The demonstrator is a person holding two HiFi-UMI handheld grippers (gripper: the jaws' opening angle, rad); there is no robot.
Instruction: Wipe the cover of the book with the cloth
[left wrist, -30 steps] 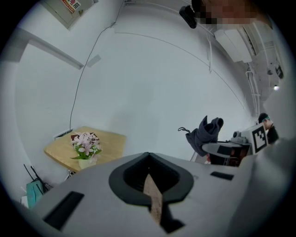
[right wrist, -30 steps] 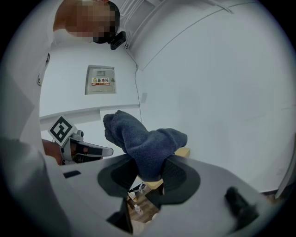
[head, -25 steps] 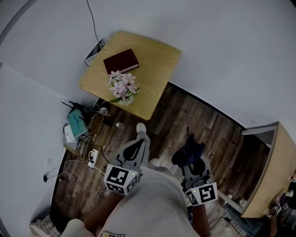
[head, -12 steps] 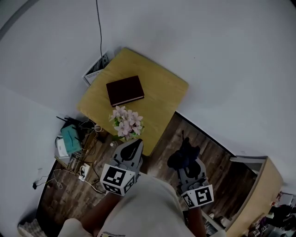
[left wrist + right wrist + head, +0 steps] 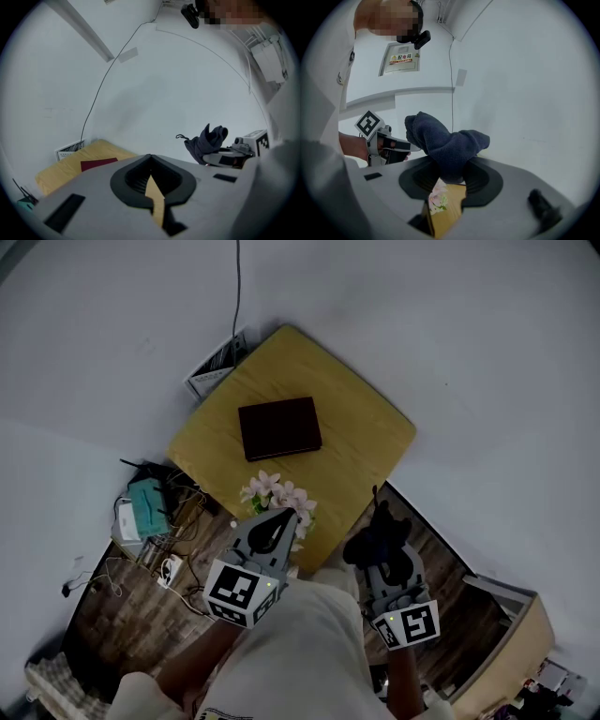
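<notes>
A dark red book [image 5: 279,427] lies flat on the square yellow table [image 5: 361,442], also showing as a red book [image 5: 98,163] in the left gripper view. A bunch of pink flowers [image 5: 279,498] stands at the table's near edge. My left gripper [image 5: 279,521] hangs over that edge beside the flowers, shut with nothing in it [image 5: 150,156]. My right gripper [image 5: 382,545] is shut on a bunched dark blue cloth [image 5: 447,147], held in the air short of the table's right corner. The cloth [image 5: 208,143] also shows in the left gripper view.
A white slatted panel [image 5: 217,360] leans against the wall behind the table, with a cable running up. Cables, a power strip and a teal box [image 5: 146,502] clutter the floor at the left. A wooden cabinet [image 5: 506,652] stands at the lower right.
Table and book have slid down and right in the head view, so both grippers now hang at the table's near edge. The left stays shut; the right keeps hold of the cloth.
</notes>
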